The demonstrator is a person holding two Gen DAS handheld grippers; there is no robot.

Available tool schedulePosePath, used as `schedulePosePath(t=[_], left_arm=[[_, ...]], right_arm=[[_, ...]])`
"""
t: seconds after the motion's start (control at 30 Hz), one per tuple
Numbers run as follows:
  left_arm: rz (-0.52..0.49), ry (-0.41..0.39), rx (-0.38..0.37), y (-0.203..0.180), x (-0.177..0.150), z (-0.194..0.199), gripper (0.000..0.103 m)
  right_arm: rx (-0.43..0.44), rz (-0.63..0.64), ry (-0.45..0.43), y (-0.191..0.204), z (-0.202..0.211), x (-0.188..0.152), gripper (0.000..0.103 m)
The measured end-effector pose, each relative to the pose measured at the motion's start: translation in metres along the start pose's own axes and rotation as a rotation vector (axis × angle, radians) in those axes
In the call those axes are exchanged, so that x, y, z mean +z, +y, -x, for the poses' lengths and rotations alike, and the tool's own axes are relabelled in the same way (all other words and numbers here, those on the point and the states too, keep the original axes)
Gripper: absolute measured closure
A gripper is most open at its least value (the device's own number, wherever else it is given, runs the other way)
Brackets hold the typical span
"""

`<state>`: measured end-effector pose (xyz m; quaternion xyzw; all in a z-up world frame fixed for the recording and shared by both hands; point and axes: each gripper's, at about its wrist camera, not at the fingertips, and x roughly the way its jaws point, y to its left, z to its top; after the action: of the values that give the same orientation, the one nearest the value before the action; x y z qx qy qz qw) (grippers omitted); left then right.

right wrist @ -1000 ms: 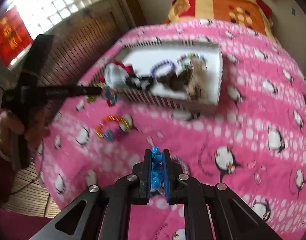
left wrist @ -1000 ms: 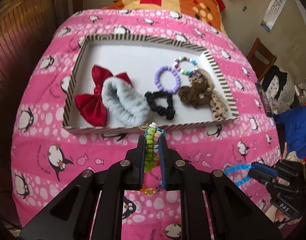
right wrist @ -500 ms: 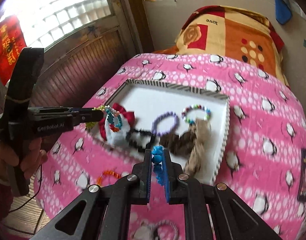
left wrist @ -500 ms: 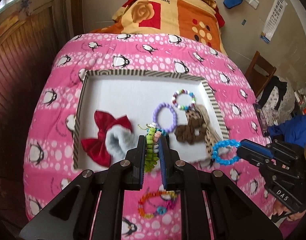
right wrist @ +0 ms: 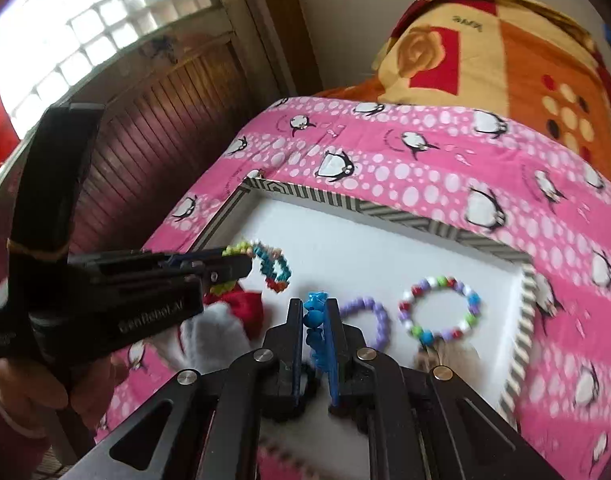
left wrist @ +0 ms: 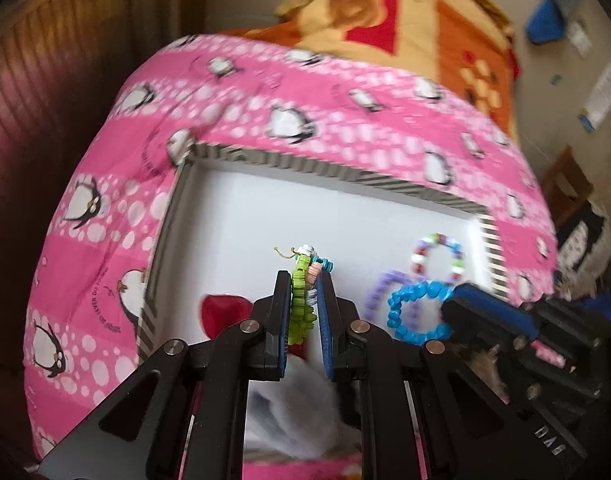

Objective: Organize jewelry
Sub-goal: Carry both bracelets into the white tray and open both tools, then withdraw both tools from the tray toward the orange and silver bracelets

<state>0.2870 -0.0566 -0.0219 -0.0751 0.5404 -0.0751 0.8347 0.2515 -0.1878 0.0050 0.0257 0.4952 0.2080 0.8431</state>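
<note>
My left gripper (left wrist: 304, 280) is shut on a multicoloured bead bracelet (left wrist: 303, 298) and holds it above the white tray (left wrist: 385, 178). In the right wrist view the left gripper (right wrist: 241, 258) shows at the left, the bracelet (right wrist: 273, 268) hanging from it. My right gripper (right wrist: 315, 312) is shut on a blue bead bracelet (right wrist: 314, 332), also above the tray (right wrist: 397, 220). The blue bracelet (left wrist: 415, 312) shows in the left wrist view too. In the tray lie a purple bracelet (right wrist: 369, 320), a mixed-colour bracelet (right wrist: 441, 312), a red bow (right wrist: 245, 308) and a grey scrunchie (right wrist: 213, 336).
The tray has a striped rim and sits on a pink penguin bedspread (right wrist: 445, 148). An orange and red blanket (right wrist: 505, 44) is piled behind it. A wooden wall (right wrist: 153, 120) runs along the left side of the bed. A brown scrunchie (right wrist: 445, 354) lies at the tray's right.
Both grippers have moved forward from over the bedspread to above the tray, each still holding its bracelet. The left gripper now hangs over the tray's middle, the right beside it.
</note>
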Motion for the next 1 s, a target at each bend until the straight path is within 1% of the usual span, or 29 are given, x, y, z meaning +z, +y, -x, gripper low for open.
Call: schedulePosePath(t=[0.1,0.2,0.3,0.43,0.5,0.53,0.57,0.6,0.63,0.67,0.87,1.0], left_arm=[[0.024,0.028,0.052,0.012,-0.002,-0.015,0.092],[0.016,0.042,0.084,0.015,-0.009,-0.022,0.092],[0.011,0.044,0.101,0.018,-0.014,-0.026,0.092],[-0.01,0.037,0.128,0.015,-0.019,-0.027,0.089],[-0.013,0.039,0.134,0.013,-0.02,-0.027,0.079],[-0.013,0.036,0.13,0.013,-0.021,-0.025,0.071],[-0.015,0.033,0.134,0.011,-0.02,-0.025,0.064],[-0.016,0.028,0.14,0.011,-0.02,-0.024,0.062],[-0.016,0.023,0.145,0.01,-0.021,-0.023,0.059],[-0.015,0.017,0.151,0.009,-0.021,-0.022,0.057],[0.015,-0.013,0.179,0.009,-0.03,-0.003,0.055],[0.005,-0.039,0.202,0.006,-0.04,0.01,0.054]], right_arm=[[-0.003,-0.015,0.006,-0.011,-0.023,0.015,0.094],[-0.046,-0.066,0.017,-0.034,-0.049,0.025,0.094],[-0.097,-0.136,0.068,-0.061,-0.075,0.026,0.094],[-0.107,-0.167,0.096,-0.072,-0.087,0.021,0.094],[-0.102,-0.172,0.093,-0.071,-0.086,0.022,0.092],[-0.101,-0.165,0.088,-0.069,-0.084,0.022,0.089],[-0.103,-0.152,0.079,-0.066,-0.08,0.021,0.084],[-0.106,-0.14,0.07,-0.063,-0.075,0.02,0.081],[-0.111,-0.126,0.059,-0.06,-0.069,0.019,0.074],[-0.117,-0.116,0.05,-0.057,-0.063,0.017,0.072],[-0.127,-0.121,0.035,-0.046,-0.034,-0.004,0.071],[-0.14,-0.116,0.035,-0.035,-0.02,-0.021,0.069]])
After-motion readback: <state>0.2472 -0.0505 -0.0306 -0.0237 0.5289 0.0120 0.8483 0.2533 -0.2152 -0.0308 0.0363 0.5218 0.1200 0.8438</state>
